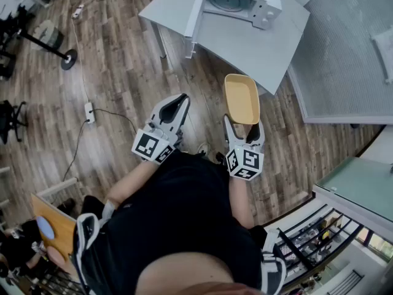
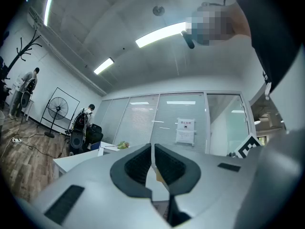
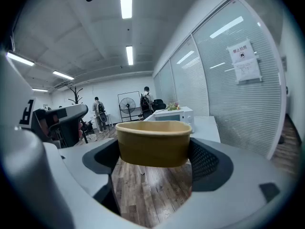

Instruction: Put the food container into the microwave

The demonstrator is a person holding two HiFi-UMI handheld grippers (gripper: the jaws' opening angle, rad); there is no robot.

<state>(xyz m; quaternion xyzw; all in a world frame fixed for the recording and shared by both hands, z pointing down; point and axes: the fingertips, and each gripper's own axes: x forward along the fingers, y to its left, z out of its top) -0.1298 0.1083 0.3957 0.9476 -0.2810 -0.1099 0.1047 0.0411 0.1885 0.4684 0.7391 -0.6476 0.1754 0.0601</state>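
Holding the food container (image 1: 241, 98) in the right claw (image 1: 244, 128): both jaws are pressing on the side walls at its near short end. The rest of the container is sticking out past the fingertips, off the floor and touching nothing else. Its long axis is running straight out along the claw's pointing line, with the far short end aimed at the table (image 1: 258, 42) ahead. The open side is facing up and the rim is sitting roughly level. It is tan and looking empty in the head view.

In the right gripper view the container (image 3: 153, 142) is filling the gap across the right claw (image 3: 153, 162), near end toward the camera, with wood floor showing below it.

The microwave (image 1: 236, 3) is standing on the table, well ahead of the right claw and slightly to its left. Its door is hanging open, so the turntable is showing. In the right gripper view it (image 3: 174, 116) is appearing just above the container rim, well beyond it.

The left claw (image 1: 174, 106) is hanging beside the right one, to its left and apart from it. Its jaws are sitting nearly together, only a thin slit between them and nothing gripped; the left gripper view (image 2: 153, 163) is showing the same.
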